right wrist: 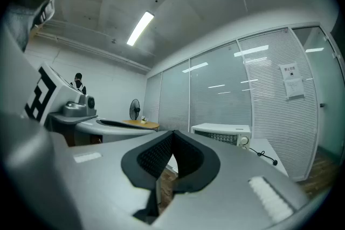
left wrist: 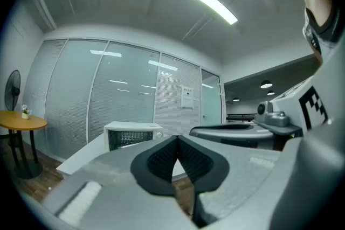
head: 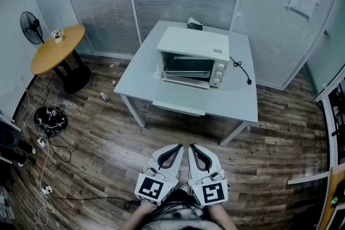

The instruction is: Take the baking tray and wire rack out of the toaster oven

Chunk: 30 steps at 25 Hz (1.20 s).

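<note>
Left tongs [head: 179,148] and right tongs [head: 193,148], both closed, face the toaster oven [head: 195,44].

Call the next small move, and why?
Probably step up to the table: the left gripper and right gripper are shut, empty and over the floor, well short of the toaster oven, whose door looks open already.

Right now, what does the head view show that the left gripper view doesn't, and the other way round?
Only the head view: the wooden floor with cables on it, and the drop-down door standing open.
Only the left gripper view: the ceiling lights, and a close look at the fingers of the left gripper, shut with nothing between them.
Both: the toaster oven on the white table, the round wooden table and the fan.
</note>
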Each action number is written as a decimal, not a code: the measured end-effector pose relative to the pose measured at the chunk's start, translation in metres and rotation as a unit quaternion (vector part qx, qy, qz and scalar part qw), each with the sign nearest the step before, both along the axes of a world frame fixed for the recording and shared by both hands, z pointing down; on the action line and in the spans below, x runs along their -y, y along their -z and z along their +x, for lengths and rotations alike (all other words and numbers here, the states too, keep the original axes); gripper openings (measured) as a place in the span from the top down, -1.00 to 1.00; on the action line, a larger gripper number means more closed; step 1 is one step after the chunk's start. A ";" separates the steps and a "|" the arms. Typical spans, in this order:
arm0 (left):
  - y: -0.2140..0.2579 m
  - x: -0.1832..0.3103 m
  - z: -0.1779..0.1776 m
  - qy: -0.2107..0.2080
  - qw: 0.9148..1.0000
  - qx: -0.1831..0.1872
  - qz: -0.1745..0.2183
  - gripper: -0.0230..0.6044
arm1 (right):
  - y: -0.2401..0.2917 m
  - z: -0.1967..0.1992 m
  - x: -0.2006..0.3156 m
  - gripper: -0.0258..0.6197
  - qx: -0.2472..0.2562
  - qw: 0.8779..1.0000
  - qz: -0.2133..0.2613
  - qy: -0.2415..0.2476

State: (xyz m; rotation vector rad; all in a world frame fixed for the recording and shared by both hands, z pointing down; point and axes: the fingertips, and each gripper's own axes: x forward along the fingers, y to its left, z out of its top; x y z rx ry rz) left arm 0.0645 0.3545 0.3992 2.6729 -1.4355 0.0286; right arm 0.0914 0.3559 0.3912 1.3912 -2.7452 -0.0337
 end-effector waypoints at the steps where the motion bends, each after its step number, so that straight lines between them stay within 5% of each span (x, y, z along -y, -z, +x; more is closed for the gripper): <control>1: -0.001 0.000 0.001 -0.003 1.000 0.006 0.006 0.92 | -0.001 0.001 -0.001 0.92 0.006 1.000 0.002 -0.001; 6: 0.000 -0.005 0.006 -0.003 1.000 0.007 0.012 0.92 | 0.008 0.013 0.001 0.92 0.024 0.999 -0.001 -0.025; 12: -0.005 -0.002 0.008 -0.005 1.000 0.014 0.017 0.91 | -0.005 0.007 0.002 0.92 0.053 0.998 -0.020 0.006; 16: -0.008 0.009 0.006 0.000 1.000 0.014 0.012 0.92 | -0.008 0.000 0.011 0.92 0.026 1.000 -0.007 0.013; 30: -0.006 0.137 -0.027 -0.029 0.999 0.005 0.017 0.92 | -0.013 -0.031 0.141 0.92 0.039 0.999 -0.018 -0.016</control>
